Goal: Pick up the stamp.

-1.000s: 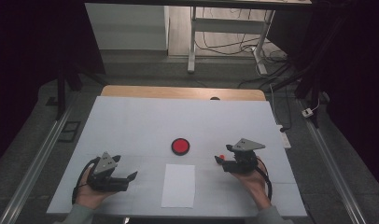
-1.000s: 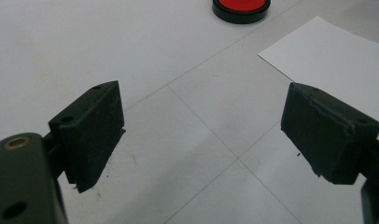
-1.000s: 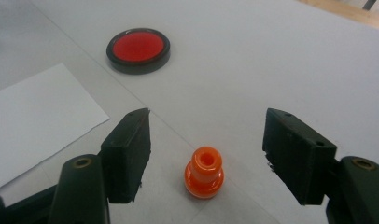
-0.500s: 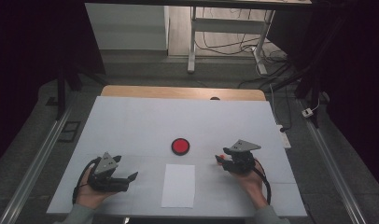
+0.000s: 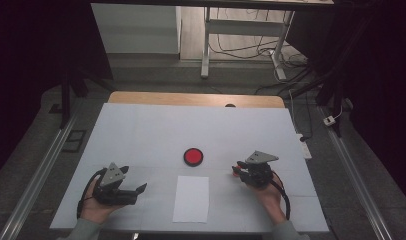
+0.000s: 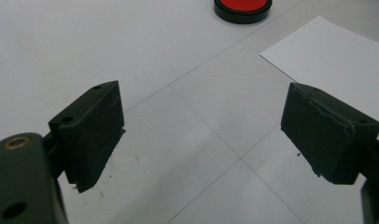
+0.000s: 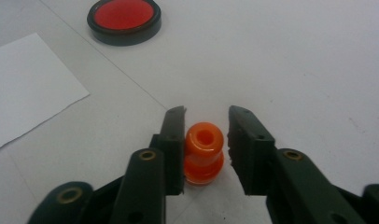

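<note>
The right gripper (image 7: 206, 122), just right of the red disc (image 5: 193, 156), has just been closing around an orange spool (image 7: 204, 154), seemingly grasping it. The left gripper (image 6: 201, 135) stands released.

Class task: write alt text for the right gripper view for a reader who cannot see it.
The right gripper has just closed its black jaws around a small orange spool on the white table. Beyond lie a red disc and a sheet of white paper.

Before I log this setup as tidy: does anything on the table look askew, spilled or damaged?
Nothing stands out. The white paper sheet lies flat and square, the red-topped black disc sits flat beyond it, and the small orange spool stands upright between the right claw's jaws. No spill or damage shows.
</note>
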A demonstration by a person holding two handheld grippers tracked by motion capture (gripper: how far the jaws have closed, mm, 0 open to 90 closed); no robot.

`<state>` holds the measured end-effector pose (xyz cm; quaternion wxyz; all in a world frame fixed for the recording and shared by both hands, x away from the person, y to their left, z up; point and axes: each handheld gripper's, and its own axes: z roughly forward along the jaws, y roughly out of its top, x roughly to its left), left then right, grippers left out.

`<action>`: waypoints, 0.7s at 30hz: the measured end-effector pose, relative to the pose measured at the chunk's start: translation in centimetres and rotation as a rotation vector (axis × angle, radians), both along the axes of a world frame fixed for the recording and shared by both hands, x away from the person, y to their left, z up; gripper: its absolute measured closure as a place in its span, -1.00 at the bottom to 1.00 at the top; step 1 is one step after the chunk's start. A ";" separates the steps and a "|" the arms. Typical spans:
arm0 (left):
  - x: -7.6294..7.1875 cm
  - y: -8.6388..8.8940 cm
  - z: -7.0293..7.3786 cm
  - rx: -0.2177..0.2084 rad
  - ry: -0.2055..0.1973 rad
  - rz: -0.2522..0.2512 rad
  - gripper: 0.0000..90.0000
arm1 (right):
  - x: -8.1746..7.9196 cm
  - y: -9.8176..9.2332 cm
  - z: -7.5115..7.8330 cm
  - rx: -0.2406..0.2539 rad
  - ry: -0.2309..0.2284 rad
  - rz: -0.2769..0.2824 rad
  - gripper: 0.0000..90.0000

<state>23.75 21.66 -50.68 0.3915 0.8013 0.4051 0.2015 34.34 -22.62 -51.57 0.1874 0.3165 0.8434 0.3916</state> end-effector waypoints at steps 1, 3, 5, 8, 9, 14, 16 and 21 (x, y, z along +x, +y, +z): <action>0.0 0.0 0.0 0.000 -0.001 0.000 -0.69 | 0.0 0.0 0.0 -0.003 -0.002 0.000 0.58; 0.0 0.0 0.0 0.000 -0.001 -0.001 -0.69 | 0.0 -0.1 0.0 0.001 0.006 0.006 0.59; 0.0 0.0 0.0 -0.002 -0.002 0.000 -0.69 | 0.1 -0.1 0.0 0.005 0.007 0.007 0.59; 0.0 -0.1 0.0 -0.001 -0.002 0.000 -0.69 | 0.1 -0.1 0.0 0.008 0.007 0.007 0.60; 0.0 -0.1 0.0 -0.001 -0.002 0.000 -0.69 | 0.0 -0.1 0.0 0.010 0.006 0.007 0.60; 0.0 -0.1 0.0 -0.001 -0.003 0.000 -0.69 | -0.2 -0.1 0.2 0.033 -0.007 -0.002 0.60; 0.0 -0.1 0.1 -0.001 -0.003 0.000 -0.69 | -0.3 -0.2 0.4 0.041 -0.013 -0.005 0.60; 0.0 0.0 0.1 -0.002 -0.004 0.002 -0.69 | -0.4 -0.5 0.6 0.090 -0.011 -0.008 0.60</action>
